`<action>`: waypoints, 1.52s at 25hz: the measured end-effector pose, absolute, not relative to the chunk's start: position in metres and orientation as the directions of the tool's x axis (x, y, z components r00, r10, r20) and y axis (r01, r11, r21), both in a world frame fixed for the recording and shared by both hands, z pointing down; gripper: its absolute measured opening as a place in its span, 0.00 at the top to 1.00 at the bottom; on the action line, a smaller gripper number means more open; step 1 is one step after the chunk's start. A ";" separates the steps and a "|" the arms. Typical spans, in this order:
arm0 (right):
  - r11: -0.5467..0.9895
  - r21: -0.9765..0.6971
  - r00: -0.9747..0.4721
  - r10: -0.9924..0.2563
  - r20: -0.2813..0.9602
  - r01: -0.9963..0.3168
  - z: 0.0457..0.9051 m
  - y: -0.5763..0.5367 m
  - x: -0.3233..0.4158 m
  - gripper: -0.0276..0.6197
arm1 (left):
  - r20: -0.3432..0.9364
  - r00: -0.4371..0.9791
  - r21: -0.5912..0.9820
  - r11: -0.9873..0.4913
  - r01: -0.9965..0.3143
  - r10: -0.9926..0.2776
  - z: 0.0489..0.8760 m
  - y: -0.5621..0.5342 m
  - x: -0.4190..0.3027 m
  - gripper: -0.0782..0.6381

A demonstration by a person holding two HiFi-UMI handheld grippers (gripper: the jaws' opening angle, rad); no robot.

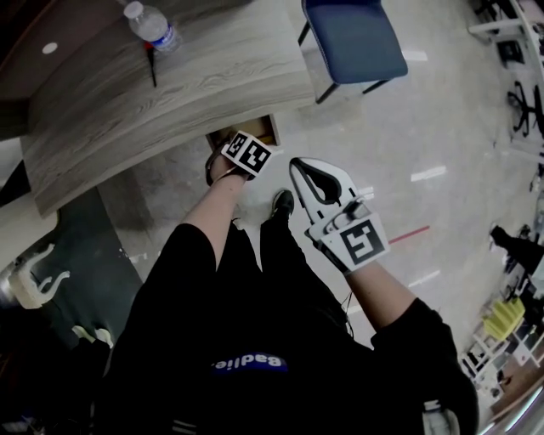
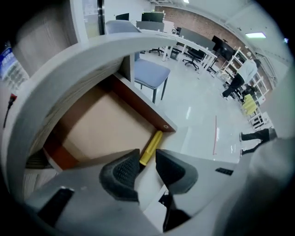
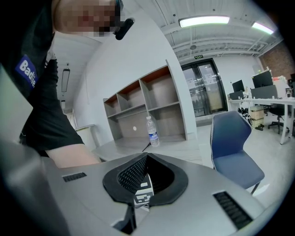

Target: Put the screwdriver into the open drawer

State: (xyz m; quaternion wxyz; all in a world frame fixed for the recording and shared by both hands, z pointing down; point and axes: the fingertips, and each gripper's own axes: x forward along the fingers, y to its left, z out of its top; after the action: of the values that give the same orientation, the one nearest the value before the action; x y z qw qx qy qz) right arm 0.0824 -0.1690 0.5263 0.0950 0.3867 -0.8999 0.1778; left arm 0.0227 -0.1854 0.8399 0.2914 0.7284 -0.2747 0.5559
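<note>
The open drawer (image 2: 99, 124) has a bare tan bottom and reddish-brown walls. The screwdriver (image 2: 151, 147), with a yellow handle, lies inside it in the corner by the front wall. My left gripper (image 2: 147, 161) points steeply down above that corner, open, and the handle shows through the gap well below the pads, untouched. In the head view only its marker cube (image 1: 248, 153) shows, above the drawer (image 1: 259, 129) under the table's edge. My right gripper (image 1: 299, 167) hangs to the right over the floor, shut (image 3: 144, 158) with nothing in it.
The grey wood table (image 1: 170, 93) carries a water bottle (image 1: 153, 25) and a thin dark tool (image 1: 151, 64). A blue chair (image 1: 353, 38) stands close behind the drawer. Open shelves (image 3: 147, 106) line the wall beyond the table. My legs and feet stand below the drawer.
</note>
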 end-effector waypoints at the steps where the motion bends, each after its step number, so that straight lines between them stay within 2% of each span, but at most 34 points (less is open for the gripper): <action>1: 0.641 -0.243 -0.684 -0.662 0.305 -0.729 0.522 -0.169 0.081 0.92 | 0.966 0.244 0.126 -0.674 -0.728 -0.083 0.834 -0.184 0.022 0.74; 13: 0.664 -0.190 -0.687 -0.665 0.291 -0.723 0.473 -0.157 0.074 0.92 | 0.878 0.429 0.188 -0.673 -0.715 -0.210 0.738 -0.167 0.025 0.78; 22: 0.672 -0.150 -0.684 -0.679 0.268 -0.725 0.432 -0.150 0.061 0.92 | 0.787 0.513 0.151 -0.700 -0.698 -0.343 0.657 -0.146 0.016 0.80; 38: 0.705 -0.151 -0.719 -0.662 0.211 -0.693 0.392 -0.113 0.025 0.92 | 0.516 0.629 0.210 -0.626 -0.751 -0.581 0.459 -0.113 -0.033 0.85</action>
State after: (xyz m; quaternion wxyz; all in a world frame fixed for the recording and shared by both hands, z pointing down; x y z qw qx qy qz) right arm 0.0248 -0.1131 0.3915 0.0708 0.3682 -0.9205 0.1102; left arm -0.0326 -0.1125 0.4591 0.2079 0.8781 -0.3794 0.2042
